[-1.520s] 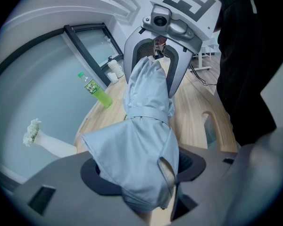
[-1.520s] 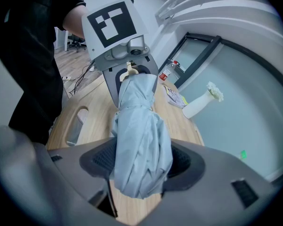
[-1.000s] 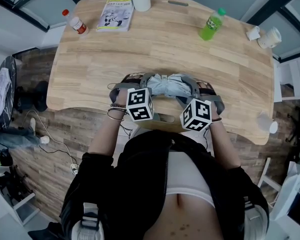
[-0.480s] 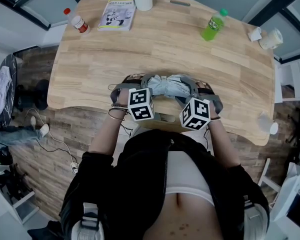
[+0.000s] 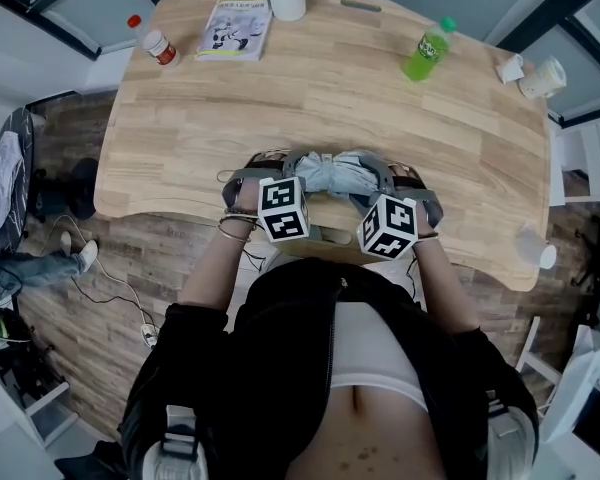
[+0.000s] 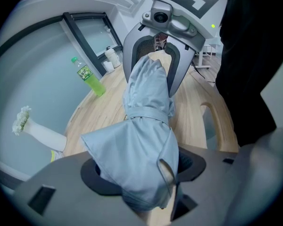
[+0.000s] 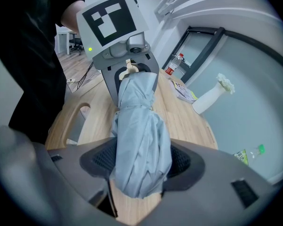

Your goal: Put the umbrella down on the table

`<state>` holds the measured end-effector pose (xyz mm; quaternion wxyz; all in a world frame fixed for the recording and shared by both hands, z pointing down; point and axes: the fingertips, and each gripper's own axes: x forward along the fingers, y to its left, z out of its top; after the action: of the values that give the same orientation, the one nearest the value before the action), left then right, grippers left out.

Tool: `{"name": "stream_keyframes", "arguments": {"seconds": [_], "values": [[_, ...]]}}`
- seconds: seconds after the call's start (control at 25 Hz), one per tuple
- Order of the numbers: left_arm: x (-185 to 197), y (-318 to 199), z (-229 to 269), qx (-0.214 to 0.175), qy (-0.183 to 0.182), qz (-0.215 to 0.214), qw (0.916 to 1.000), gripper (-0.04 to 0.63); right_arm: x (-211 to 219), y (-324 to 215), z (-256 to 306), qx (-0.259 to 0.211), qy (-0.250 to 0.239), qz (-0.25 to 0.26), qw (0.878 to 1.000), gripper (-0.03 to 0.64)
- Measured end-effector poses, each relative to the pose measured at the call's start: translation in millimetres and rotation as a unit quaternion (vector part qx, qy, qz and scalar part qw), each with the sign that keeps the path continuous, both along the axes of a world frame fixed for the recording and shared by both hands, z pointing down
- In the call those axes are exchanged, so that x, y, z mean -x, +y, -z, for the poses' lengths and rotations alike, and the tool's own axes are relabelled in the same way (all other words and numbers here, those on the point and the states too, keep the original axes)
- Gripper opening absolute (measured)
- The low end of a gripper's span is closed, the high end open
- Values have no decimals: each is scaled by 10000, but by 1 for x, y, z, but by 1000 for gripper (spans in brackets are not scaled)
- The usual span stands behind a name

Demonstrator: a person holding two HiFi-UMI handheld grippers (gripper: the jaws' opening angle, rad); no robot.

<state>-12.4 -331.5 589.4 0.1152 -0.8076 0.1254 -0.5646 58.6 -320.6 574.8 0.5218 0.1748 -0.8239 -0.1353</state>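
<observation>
We find the left hand-held gripper (image 6: 142, 171) and right hand-held gripper (image 7: 139, 163) each clamped on the folded umbrella (image 5: 332, 171) at the desk's (image 5: 310, 78) near edge, where an uneven release could roll it off.

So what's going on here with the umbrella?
A person is holding a folded light blue umbrella by both ends, the left claw closed on one end and the right claw on the other. It is over the near edge of the wooden table; whether it rests on the wood yet, I cannot tell.
</observation>
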Motion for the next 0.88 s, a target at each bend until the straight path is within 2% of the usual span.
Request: {"name": "stream_keyframes", "arguments": {"seconds": [0.88], "values": [[1, -4, -13, 107, 56, 109, 9999, 290, 4, -4, -12, 159, 95, 46, 9998, 302]]}}
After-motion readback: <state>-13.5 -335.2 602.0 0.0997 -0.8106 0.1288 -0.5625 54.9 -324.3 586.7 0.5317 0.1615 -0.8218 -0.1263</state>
